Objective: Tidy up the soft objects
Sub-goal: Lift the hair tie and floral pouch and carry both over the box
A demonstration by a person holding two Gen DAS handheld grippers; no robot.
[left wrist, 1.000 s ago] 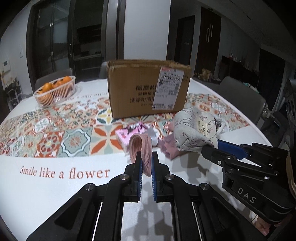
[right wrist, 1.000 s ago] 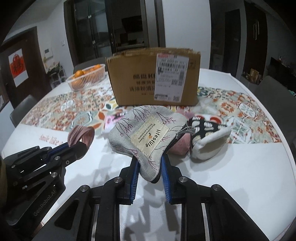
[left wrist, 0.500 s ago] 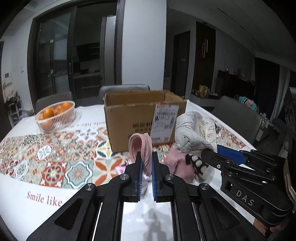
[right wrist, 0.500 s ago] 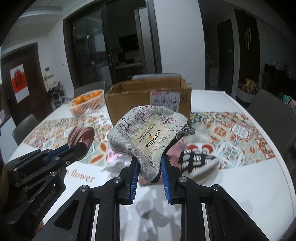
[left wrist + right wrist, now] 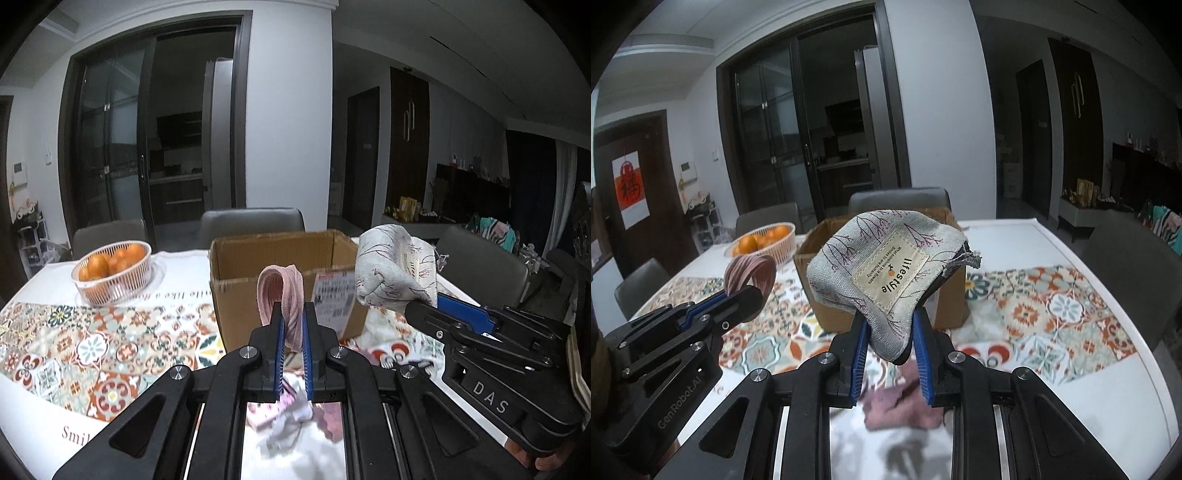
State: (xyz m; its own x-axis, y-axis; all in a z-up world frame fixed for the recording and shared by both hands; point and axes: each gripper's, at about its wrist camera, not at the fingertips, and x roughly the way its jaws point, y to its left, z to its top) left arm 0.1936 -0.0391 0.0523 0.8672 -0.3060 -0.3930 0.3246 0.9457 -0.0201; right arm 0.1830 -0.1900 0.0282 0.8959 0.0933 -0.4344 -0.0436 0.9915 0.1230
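My left gripper is shut on a pink ribbed fabric loop, held up in front of the open cardboard box. My right gripper is shut on a grey printed cloth pouch with a "lifestyle" label, also raised above the table before the box. In the left wrist view the pouch sits to the right of the loop. In the right wrist view the loop shows at the left. More soft items lie blurred on the table below: a pink cloth and pale pieces.
A white basket of oranges stands on the patterned tablecloth at the left. Grey chairs ring the round table. A dark doorway and cabinets lie behind. Part of a hand shows at the lower right.
Both grippers have risen with their loads, so the box top and room behind show more. The remaining soft items on the table have dropped lower in view.
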